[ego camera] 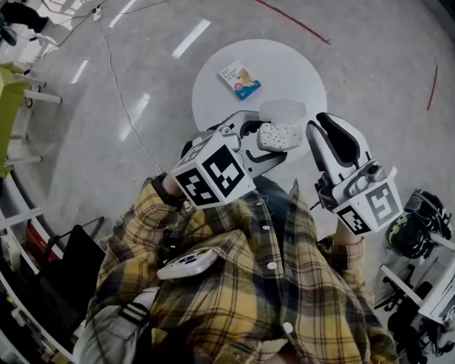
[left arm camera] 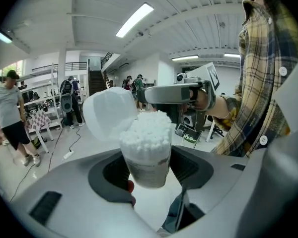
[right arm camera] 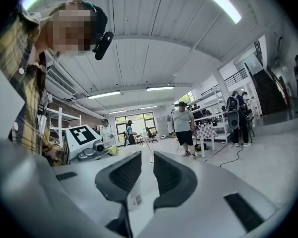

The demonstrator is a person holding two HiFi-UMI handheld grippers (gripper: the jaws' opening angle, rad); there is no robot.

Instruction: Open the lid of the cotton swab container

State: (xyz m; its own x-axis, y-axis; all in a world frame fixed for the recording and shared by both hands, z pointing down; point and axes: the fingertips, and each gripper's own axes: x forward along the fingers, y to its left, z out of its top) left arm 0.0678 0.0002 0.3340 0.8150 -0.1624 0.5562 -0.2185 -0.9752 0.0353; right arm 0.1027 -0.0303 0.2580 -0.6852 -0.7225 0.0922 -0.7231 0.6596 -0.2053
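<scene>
My left gripper (ego camera: 269, 136) (left arm camera: 149, 170) is shut on the clear cotton swab container (ego camera: 279, 136) (left arm camera: 146, 152), which is packed with white swab tips. Its translucent lid (ego camera: 282, 111) (left arm camera: 109, 114) stands flipped up, off the mouth and tilted away. The right gripper (ego camera: 326, 121) (right arm camera: 148, 175) is just to the right of the container, pointing level. Its jaws stand a narrow gap apart with nothing between them. In the right gripper view the container's labelled wall (right arm camera: 135, 195) shows behind the left jaw.
Below my hands is a round white table (ego camera: 288, 67) with a small printed packet (ego camera: 240, 80) on it. A cable (ego camera: 121, 89) and a red tape line (ego camera: 273, 10) cross the grey floor. Several people (right arm camera: 183, 128) and tables stand farther off.
</scene>
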